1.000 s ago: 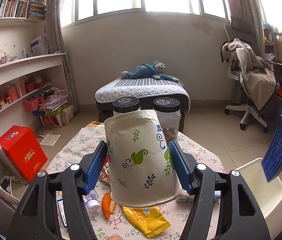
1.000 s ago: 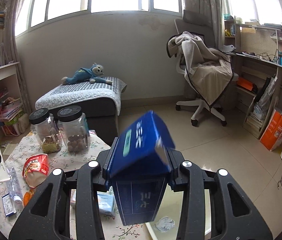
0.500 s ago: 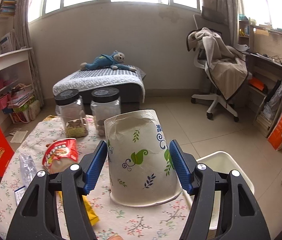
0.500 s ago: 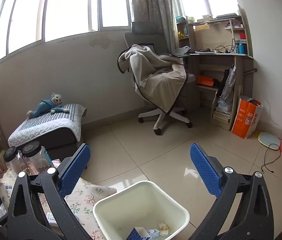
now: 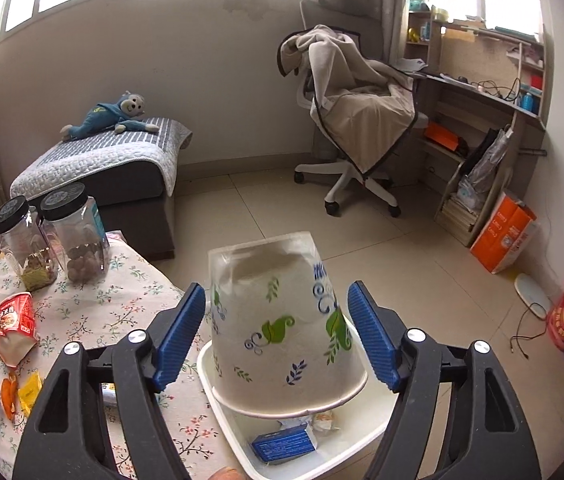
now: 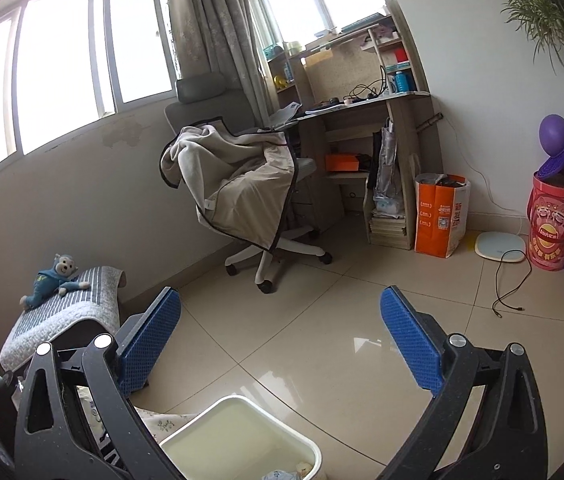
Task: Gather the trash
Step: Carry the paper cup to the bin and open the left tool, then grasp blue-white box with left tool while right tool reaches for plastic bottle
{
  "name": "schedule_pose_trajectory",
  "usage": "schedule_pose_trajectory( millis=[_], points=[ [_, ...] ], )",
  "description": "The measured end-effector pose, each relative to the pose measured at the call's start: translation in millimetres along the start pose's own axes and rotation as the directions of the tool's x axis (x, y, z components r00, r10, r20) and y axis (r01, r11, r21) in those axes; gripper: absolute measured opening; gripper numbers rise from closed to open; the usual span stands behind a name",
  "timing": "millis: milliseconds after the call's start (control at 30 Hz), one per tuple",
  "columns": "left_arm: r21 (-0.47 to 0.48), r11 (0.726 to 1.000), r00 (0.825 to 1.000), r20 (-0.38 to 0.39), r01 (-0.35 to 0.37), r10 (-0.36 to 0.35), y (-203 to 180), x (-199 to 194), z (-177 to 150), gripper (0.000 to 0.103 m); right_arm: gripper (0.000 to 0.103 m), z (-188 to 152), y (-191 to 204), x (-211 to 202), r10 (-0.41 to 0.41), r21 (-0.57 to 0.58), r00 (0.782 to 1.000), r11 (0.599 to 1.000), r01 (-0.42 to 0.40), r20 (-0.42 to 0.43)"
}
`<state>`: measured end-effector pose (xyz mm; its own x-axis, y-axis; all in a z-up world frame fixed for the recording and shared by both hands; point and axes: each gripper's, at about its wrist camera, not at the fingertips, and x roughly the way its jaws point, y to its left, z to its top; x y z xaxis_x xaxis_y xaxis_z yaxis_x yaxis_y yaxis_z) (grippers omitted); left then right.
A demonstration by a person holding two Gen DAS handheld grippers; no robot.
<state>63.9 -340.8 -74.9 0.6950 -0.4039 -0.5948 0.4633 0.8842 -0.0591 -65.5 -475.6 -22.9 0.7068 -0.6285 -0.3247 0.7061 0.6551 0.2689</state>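
A white paper cup (image 5: pixel 282 332) with green leaf prints hangs upside down between the pads of my left gripper (image 5: pixel 278 336). The pads stand apart from its sides, so the jaws are open and the cup is loose, right over the white trash bin (image 5: pixel 361 436). A blue box (image 5: pixel 283 444) and crumpled scraps lie in the bin. My right gripper (image 6: pixel 280 344) is wide open and empty, above and beyond the bin (image 6: pixel 242 436), facing the floor.
A floral-cloth table (image 5: pixel 94 312) left of the bin holds two black-lidded jars (image 5: pixel 74 236), a red snack bag (image 5: pixel 12 326), a tube and small wrappers. An office chair (image 5: pixel 353 120) with a blanket, a desk (image 6: pixel 361 128) and an orange bag (image 6: pixel 439 216) stand beyond.
My left gripper swung right from the table to over the bin and opened off the cup. My right gripper dropped the blue box into the bin and turned further right, open.
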Motion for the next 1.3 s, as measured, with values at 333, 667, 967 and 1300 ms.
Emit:
schedule_pose_trajectory(
  millis=[333, 667, 967, 1300],
  points=[
    [0.001, 0.993, 0.993, 0.039, -0.114, 0.114, 33, -26, -4, 0.09, 0.096, -10, 19, -7, 0.018, -0.06, 1.0, 0.998, -0.018, -0.009],
    [-0.121, 0.961, 0.959, 0.107, -0.25, 0.263, 122, -79, -7, 0.095, 0.096, -50, 103, -27, 0.1, -0.267, 0.994, 0.957, -0.11, -0.051],
    [-0.186, 0.917, 0.919, 0.116, -0.352, 0.376, 191, -110, -22, 0.096, 0.096, -91, 174, -53, 0.197, -0.421, 0.976, 0.88, -0.218, -0.094],
    [-0.253, 0.864, 0.886, 0.046, -0.436, 0.46, 265, -126, -50, 0.096, 0.096, -124, 239, -76, 0.294, -0.46, 0.939, 0.819, -0.344, -0.18]
  ],
)
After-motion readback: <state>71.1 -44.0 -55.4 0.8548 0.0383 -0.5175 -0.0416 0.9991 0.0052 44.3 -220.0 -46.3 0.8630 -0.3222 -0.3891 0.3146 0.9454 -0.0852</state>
